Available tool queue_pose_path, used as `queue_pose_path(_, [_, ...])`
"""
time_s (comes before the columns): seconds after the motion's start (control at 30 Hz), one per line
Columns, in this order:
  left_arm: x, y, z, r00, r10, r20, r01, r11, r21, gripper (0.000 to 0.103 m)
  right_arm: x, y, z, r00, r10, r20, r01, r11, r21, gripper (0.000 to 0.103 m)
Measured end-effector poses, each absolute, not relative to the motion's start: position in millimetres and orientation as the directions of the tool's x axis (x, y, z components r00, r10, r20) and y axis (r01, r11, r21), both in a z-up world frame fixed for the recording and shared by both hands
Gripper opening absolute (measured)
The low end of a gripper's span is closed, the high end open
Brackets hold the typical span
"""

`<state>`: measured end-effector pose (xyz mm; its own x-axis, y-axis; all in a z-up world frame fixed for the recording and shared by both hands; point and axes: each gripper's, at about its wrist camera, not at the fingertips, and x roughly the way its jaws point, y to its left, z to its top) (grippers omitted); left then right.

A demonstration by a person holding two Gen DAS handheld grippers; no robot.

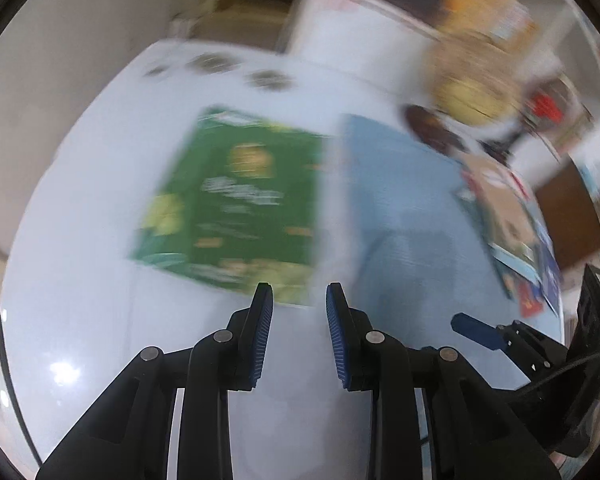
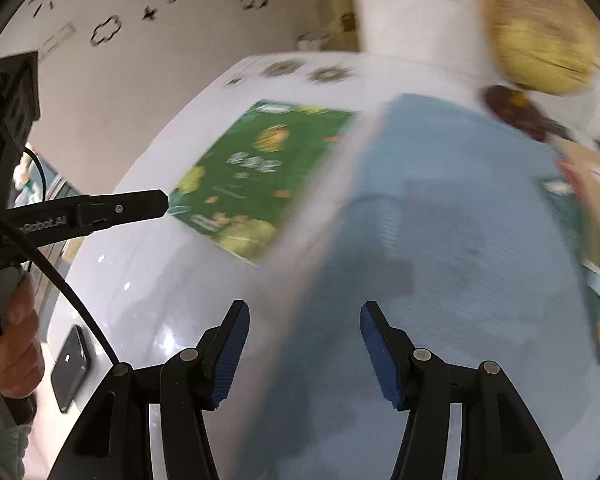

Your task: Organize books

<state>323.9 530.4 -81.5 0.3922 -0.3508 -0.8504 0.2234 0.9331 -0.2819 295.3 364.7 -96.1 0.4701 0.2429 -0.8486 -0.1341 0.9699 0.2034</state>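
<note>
I see my left hand-held gripper [image 1: 299,300] with its blue-padded jaws slightly parted and nothing between them, hovering over a glossy white surface [image 1: 80,300]. My right hand-held gripper [image 2: 305,320] has its jaws wider apart, also empty, above a pale blue rectangular mat [image 2: 440,240]. A flat green book with yellow cover art [image 1: 240,200] lies on the surface just left of the mat. More colourful books [image 1: 512,232] lie at the mat's right edge. Both views are blurred.
</note>
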Motion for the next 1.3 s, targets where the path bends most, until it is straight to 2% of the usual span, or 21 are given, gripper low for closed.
queue_pose_path(0.17, [263.6, 416.0, -50.9, 0.398, -0.429, -0.811, 0.363, 0.886, -0.29, 0.025, 215.3, 255.4, -67.4, 0.535, 0.191, -0.823, -0.017, 0.976, 0.216, 0.056])
queue_pose_path(0.2, [248.9, 390.1, -45.3, 0.401, -0.438, -0.804, 0.381, 0.878, -0.289, 0.028, 196.2, 232.4, -61.9, 0.552, 0.173, -0.816, -0.002, 0.979, 0.206, 0.057])
queue_pose_path(0.27, [219.1, 344.9, -37.2, 0.407, -0.456, -0.792, 0.39, 0.87, -0.301, 0.039, 165.3, 195.9, -54.6, 0.574, 0.139, -0.807, 0.025, 0.982, 0.187, 0.057])
queue_pose_path(0.33, [197.0, 313.0, -32.8, 0.406, -0.48, -0.778, 0.395, 0.859, -0.325, 0.06, 128.6, 152.6, -50.2, 0.591, 0.106, -0.8, 0.068, 0.981, 0.18, 0.057])
queue_pose_path(0.4, [167.2, 273.7, -28.7, 0.403, -0.518, -0.755, 0.414, 0.838, -0.355, 0.067, 90.5, 111.1, -47.2, 0.604, 0.085, -0.792, 0.115, 0.975, 0.192, 0.057])
queue_pose_path(0.5, [133.4, 218.9, -29.3, 0.381, -0.548, -0.744, 0.449, 0.813, -0.369, 0.067, 34.4, 50.8, -43.1, 0.62, 0.048, -0.783, 0.18, 0.963, 0.201, 0.059])
queue_pose_path(0.7, [96.4, 129.5, -30.3, 0.298, -0.564, -0.77, 0.521, 0.772, -0.364, 0.067, -17.1, -33.0, -32.2, 0.638, 0.018, -0.77, 0.264, 0.934, 0.241, 0.063])
queue_pose_path(0.73, [92.9, 116.5, -30.9, 0.295, -0.563, -0.772, 0.529, 0.769, -0.359, 0.067, -19.7, -39.6, -29.2, 0.642, 0.017, -0.766, 0.267, 0.932, 0.244, 0.065])
queue_pose_path(0.77, [91.1, 100.7, -31.7, 0.294, -0.56, -0.775, 0.541, 0.766, -0.348, 0.067, -20.5, -47.6, -27.9, 0.647, 0.011, -0.762, 0.269, 0.932, 0.242, 0.074])
queue_pose_path(0.8, [89.7, 90.8, -33.0, 0.298, -0.555, -0.777, 0.545, 0.767, -0.338, 0.067, -19.7, -55.0, -26.6, 0.652, 0.002, -0.758, 0.27, 0.934, 0.234, 0.079])
queue_pose_path(1.07, [127.1, 8.9, -74.1, 0.332, -0.523, -0.785, 0.479, 0.81, -0.338, 0.065, 18.7, -125.6, -33.4, 0.636, -0.075, -0.768, 0.214, 0.974, 0.081, 0.08])
queue_pose_path(1.3, [167.3, -50.6, -97.7, 0.314, -0.482, -0.818, 0.421, 0.843, -0.335, 0.064, 79.2, -222.3, -47.9, 0.534, -0.003, -0.846, 0.185, 0.976, 0.114, 0.08])
